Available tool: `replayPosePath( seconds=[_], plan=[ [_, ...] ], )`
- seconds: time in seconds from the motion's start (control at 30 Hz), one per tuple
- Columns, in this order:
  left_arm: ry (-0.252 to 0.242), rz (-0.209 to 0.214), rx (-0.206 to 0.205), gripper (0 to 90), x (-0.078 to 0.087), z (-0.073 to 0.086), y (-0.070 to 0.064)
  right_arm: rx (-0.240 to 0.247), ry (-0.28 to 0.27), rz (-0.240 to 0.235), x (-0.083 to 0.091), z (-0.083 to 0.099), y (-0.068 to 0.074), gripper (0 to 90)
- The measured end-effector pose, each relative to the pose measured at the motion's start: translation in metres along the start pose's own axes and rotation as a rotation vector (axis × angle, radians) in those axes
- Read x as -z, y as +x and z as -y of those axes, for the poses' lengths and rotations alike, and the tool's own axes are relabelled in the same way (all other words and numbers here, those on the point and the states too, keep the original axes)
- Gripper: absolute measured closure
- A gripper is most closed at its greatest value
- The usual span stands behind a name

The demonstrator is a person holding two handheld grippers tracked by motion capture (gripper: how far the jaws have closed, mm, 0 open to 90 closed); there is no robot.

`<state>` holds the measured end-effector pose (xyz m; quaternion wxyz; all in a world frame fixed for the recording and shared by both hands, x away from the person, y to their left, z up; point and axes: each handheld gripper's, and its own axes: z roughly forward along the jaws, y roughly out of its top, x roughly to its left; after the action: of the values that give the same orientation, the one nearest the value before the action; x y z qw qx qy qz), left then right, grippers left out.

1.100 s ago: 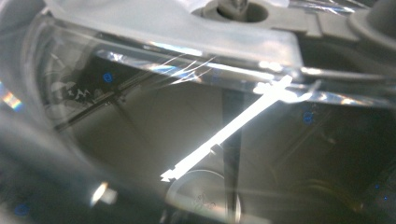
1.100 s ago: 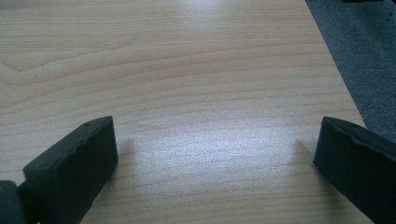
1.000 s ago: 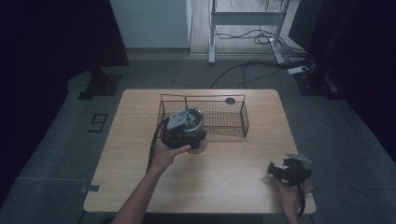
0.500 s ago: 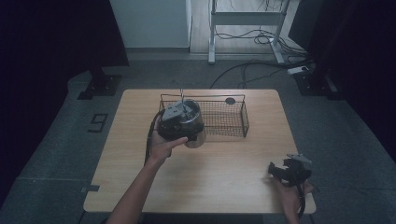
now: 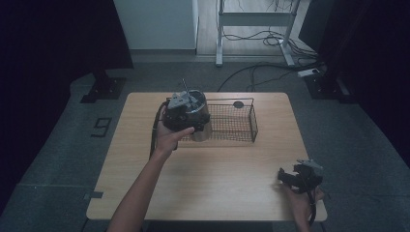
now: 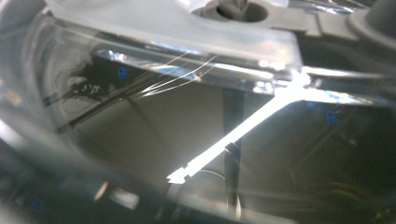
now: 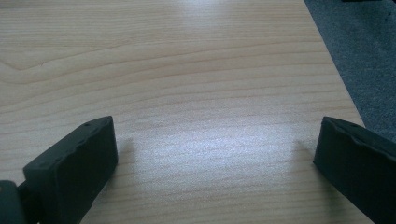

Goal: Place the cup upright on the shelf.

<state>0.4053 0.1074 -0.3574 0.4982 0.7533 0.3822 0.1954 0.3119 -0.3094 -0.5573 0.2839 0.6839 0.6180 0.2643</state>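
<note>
From above, the left gripper [image 5: 186, 116] carries a clear jar [image 5: 199, 117] over the wire basket [image 5: 232, 123]. Its own view shows the jar [image 6: 196, 116] pressed close, apparently clamped; a slack grip could drop it. The right gripper [image 7: 215, 163] rests with jaws wide apart over the table [image 7: 196, 70].

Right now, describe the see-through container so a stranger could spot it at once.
Start at the wooden table and find the black wire basket along its far side. At the basket's left end, the left hand-held gripper carries a clear container with a thin rod sticking up. It is the one transparent thing there; the basket is open dark mesh.
</note>
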Motion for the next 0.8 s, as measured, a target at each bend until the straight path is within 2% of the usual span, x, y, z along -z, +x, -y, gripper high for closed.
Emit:
replayPosePath(
  seconds=[0.27,0.43,0.6,0.8],
  plan=[
    [-0.001,-0.018,0.025,4.0,0.001,-0.003,0.009,0.002,0.000,0.000,0.000,0.000,0.000,0.0],
    [-0.018,-0.040,0.024,4.0,0.002,-0.012,0.014,0.001,0.001,0.000,0.000,0.000,0.000,0.0],
    [-0.020,-0.041,0.026,4.0,-0.002,-0.021,0.018,0.002,0.001,0.001,0.000,0.000,0.000,0.0],
    [-0.032,-0.045,0.020,4.0,-0.005,-0.023,0.021,0.001,0.001,0.001,0.000,0.000,0.000,0.0]
  ],
)
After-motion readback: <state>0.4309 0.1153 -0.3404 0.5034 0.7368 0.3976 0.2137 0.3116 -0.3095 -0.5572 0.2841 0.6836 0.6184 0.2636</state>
